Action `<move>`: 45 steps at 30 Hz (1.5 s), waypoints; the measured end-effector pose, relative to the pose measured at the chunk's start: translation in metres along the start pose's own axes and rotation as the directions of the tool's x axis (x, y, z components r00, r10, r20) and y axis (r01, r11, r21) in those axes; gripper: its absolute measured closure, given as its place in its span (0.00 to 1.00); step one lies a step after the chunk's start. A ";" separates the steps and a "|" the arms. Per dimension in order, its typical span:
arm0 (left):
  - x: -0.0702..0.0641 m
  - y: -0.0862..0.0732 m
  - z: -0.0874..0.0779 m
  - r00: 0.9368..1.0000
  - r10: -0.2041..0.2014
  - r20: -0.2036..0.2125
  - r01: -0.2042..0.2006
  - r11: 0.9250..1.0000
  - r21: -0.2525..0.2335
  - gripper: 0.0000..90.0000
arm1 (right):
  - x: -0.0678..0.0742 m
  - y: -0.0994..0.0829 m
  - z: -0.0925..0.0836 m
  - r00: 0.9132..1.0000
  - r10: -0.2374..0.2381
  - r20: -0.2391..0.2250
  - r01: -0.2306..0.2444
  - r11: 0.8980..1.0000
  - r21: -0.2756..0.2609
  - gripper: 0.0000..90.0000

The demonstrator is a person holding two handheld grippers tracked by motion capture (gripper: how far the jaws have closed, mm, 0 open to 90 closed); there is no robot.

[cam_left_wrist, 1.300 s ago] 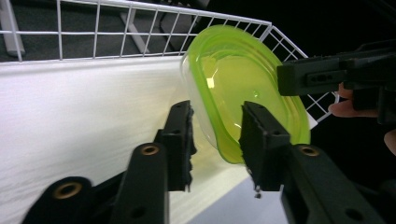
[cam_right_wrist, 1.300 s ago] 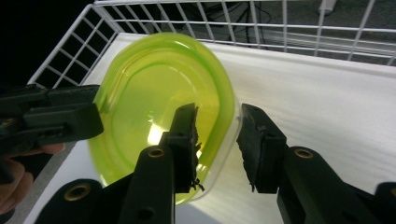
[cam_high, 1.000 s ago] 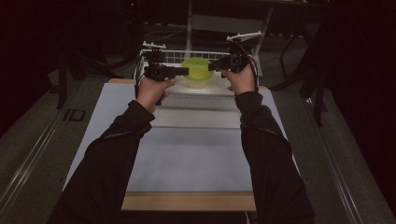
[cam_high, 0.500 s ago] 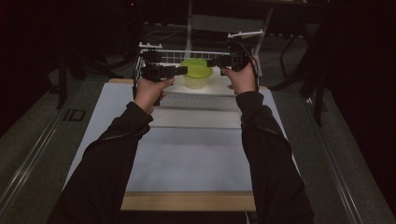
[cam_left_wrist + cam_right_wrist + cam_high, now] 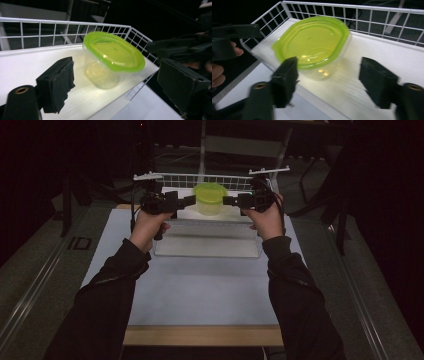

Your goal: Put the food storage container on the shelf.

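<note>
— Dark room all round; what's on the white table (image 5: pixel 200 285)?

— At its far end, a wire basket (image 5: pixel 210 180) with a lidded tub (image 5: pixel 210 198) standing on its floor; beyond the wires it's too dark to tell.

— And the claws?

— The left gripper (image 5: pixel 186 201) and right gripper (image 5: pixel 231 200) flank the tub, both just been spreading, apparently clear of it.

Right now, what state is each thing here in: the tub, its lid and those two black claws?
Clear plastic tub: upright on the white wire-railed shelf, looks empty.
Green lid: on the tub, sitting slightly askew.
Left gripper: jaws have just been opening, apart from the tub, holding nothing.
Right gripper: jaws have just been opening, clear of the tub, holding nothing.
</note>
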State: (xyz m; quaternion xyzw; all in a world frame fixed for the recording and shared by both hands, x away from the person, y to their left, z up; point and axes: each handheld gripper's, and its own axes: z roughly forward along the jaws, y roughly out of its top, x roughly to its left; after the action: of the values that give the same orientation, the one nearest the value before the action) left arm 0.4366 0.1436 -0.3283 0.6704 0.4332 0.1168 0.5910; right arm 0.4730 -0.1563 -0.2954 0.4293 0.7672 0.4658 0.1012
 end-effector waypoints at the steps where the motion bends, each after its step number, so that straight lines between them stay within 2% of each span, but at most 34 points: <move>1: -0.002 -0.003 -0.001 1.000 0.007 -0.001 -0.007 1.000 0.003 0.11 | 0.002 -0.002 -0.002 1.000 -0.012 -0.015 0.012 1.000 0.003 0.30; 3: -0.005 -0.010 -0.002 1.000 0.028 0.014 -0.028 1.000 0.012 0.07 | 0.006 -0.006 -0.007 0.999 -0.023 -0.038 0.022 1.000 -0.004 0.24; 5: -0.009 -0.016 -0.004 0.998 0.045 0.034 -0.045 0.999 0.016 0.07 | 0.009 -0.010 -0.011 0.998 -0.018 -0.055 0.016 1.000 -0.021 0.23; 8: -0.013 -0.021 -0.007 0.997 0.063 0.040 -0.063 0.998 0.011 0.07 | 0.013 -0.017 -0.017 0.998 -0.019 -0.062 0.017 0.999 -0.034 0.21; 11: -0.024 -0.030 -0.011 0.993 0.096 0.076 -0.096 0.995 0.008 0.07 | 0.017 -0.027 -0.021 0.998 -0.047 -0.050 0.045 0.998 -0.035 0.19; 13: -0.031 -0.035 -0.013 0.990 0.108 0.094 -0.109 0.994 0.005 0.07 | 0.020 -0.033 -0.023 0.997 -0.046 -0.060 0.044 0.998 -0.034 0.19; 15: -0.037 -0.039 -0.015 0.987 0.106 0.117 -0.108 0.994 0.013 0.07 | 0.023 -0.039 -0.024 0.996 -0.060 -0.061 0.058 0.998 -0.029 0.19; 19: -0.049 -0.047 -0.020 0.980 0.127 0.152 -0.133 0.991 0.029 0.07 | 0.028 -0.053 -0.024 0.994 -0.061 -0.085 0.060 0.998 -0.019 0.19; 24: -0.059 -0.059 -0.027 0.976 0.142 0.164 -0.149 0.988 0.031 0.07 | 0.034 -0.069 -0.021 0.992 -0.074 -0.097 0.073 0.997 -0.015 0.19; 26: -0.059 -0.059 -0.027 0.976 0.142 0.164 -0.149 0.988 0.031 0.07 | 0.035 -0.072 -0.020 0.992 -0.072 -0.105 0.071 0.997 -0.015 0.19; 28: -0.060 -0.073 -0.031 0.972 0.172 0.159 -0.178 0.984 0.025 0.07 | 0.036 -0.084 -0.017 0.989 -0.069 -0.129 0.066 0.998 -0.021 0.19; 31: -0.060 -0.080 -0.032 0.971 0.175 0.165 -0.183 0.983 0.030 0.07 | 0.036 -0.093 -0.014 0.987 -0.065 -0.144 0.064 0.998 -0.013 0.19; 32: -0.058 -0.090 -0.033 0.968 0.189 0.167 -0.199 0.979 0.045 0.07 | 0.035 -0.098 -0.012 0.987 -0.066 -0.147 0.065 0.998 -0.007 0.19; 33: -0.058 -0.090 -0.033 0.968 0.189 0.167 -0.199 0.979 0.045 0.07 | 0.035 -0.098 -0.012 0.987 -0.066 -0.147 0.065 0.998 -0.007 0.19; 35: -0.057 -0.099 -0.033 0.966 0.198 0.164 -0.210 0.976 0.056 0.07 | 0.034 -0.115 -0.007 0.986 -0.063 -0.157 0.065 0.998 0.010 0.19; 39: -0.055 -0.118 -0.033 0.966 0.186 0.181 -0.204 0.975 0.088 0.07 | 0.030 -0.136 -0.003 0.986 -0.057 -0.158 0.062 0.998 0.027 0.19; 43: -0.054 -0.132 -0.034 0.961 0.192 0.198 -0.216 0.970 0.108 0.07 | 0.025 -0.154 0.000 0.987 -0.051 -0.153 0.057 0.998 0.030 0.19; 45: -0.053 -0.138 -0.035 0.960 0.188 0.208 -0.212 0.972 0.102 0.07 | 0.023 -0.162 0.000 0.987 -0.055 -0.152 0.061 0.998 0.035 0.19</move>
State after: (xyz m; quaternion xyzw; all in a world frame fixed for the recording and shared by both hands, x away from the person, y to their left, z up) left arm 0.3204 0.1193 -0.4235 0.7543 0.3088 0.0819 0.5736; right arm 0.3674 -0.1709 -0.4194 0.3723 0.7939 0.4783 0.0478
